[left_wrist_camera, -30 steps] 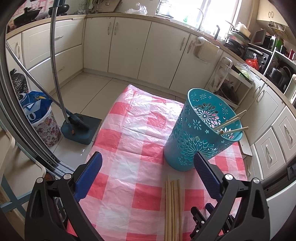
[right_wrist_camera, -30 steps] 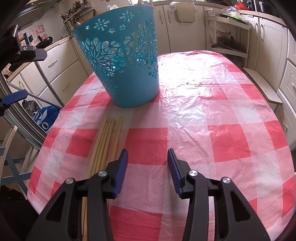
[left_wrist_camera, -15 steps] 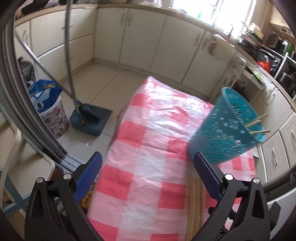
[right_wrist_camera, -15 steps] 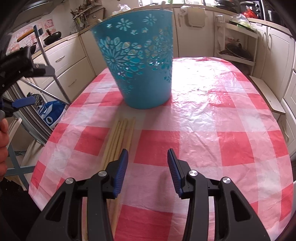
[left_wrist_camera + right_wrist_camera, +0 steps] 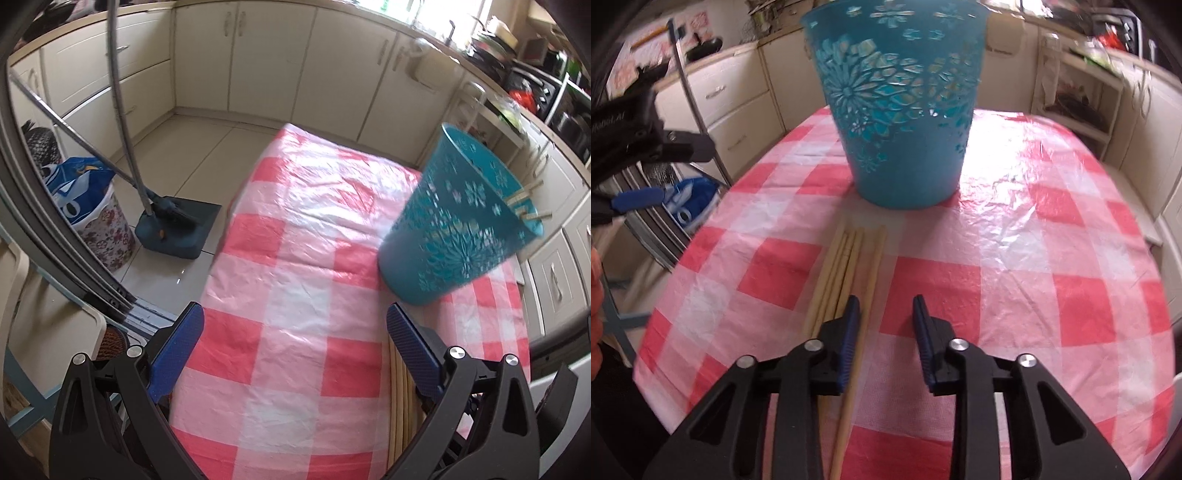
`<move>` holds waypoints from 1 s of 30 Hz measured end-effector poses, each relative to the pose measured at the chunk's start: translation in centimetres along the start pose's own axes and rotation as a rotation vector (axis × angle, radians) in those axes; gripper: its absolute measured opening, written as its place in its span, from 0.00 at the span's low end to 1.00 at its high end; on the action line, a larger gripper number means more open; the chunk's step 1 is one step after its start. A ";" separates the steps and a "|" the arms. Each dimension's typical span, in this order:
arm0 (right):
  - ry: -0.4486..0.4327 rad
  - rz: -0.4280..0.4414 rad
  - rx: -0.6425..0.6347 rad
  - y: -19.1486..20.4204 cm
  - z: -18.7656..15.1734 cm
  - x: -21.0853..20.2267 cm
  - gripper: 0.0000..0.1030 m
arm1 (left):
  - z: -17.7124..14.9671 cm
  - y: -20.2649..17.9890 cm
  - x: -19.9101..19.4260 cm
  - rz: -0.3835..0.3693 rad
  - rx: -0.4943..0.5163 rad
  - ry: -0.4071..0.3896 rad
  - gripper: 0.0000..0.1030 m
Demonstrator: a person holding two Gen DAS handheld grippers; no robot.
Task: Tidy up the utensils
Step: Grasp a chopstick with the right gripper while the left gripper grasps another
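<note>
Seen from the left wrist, the left gripper (image 5: 294, 330) hangs above the near edge of the worktop (image 5: 295, 295), which is covered in a red-and-white checked plastic cloth. Its jaws are spread wide with nothing between them. The teal basket (image 5: 458, 229) stands on the cloth ahead and to the right, and several wooden chopsticks poke out over its rim (image 5: 526, 203). More chopsticks lie on the cloth just under the right finger (image 5: 397, 384). On the floor to the left sit a dustpan with a long handle (image 5: 177, 232) and a floral bin holding a blue bag (image 5: 92, 206).

Seen from the right wrist, the right gripper (image 5: 886, 314) is low over the cloth, jaws parted and holding nothing. The bundle of loose chopsticks (image 5: 842, 280) lies side by side, pointing toward the basket (image 5: 901, 107), their far ends just short of its base. The rightmost stick runs between the jaws beside the left finger. The left gripper (image 5: 635, 195) shows at the left edge.
</note>
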State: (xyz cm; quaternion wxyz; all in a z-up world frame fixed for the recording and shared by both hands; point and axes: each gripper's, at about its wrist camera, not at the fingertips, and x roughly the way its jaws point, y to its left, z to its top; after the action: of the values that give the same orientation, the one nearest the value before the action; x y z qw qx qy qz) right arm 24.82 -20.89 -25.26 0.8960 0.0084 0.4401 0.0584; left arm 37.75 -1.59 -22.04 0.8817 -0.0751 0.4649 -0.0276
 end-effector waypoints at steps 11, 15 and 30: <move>0.018 0.003 0.081 -2.7 -0.1 -0.3 0.09 | -4.1 -5.1 4.0 -0.006 0.204 0.120 0.92; 0.020 0.023 0.126 -4.1 -0.3 -0.5 0.09 | -4.8 -6.5 4.4 -0.031 0.243 0.129 0.92; 0.023 0.056 0.133 -4.9 -0.4 -0.7 0.09 | -5.3 -6.7 5.1 -0.158 0.199 0.149 0.33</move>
State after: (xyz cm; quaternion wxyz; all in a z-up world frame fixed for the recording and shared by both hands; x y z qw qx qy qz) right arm 24.51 -25.85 -25.29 0.8863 0.0797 0.4529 0.0542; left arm 36.43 -9.36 -28.05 0.8430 -0.0213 0.5166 -0.1482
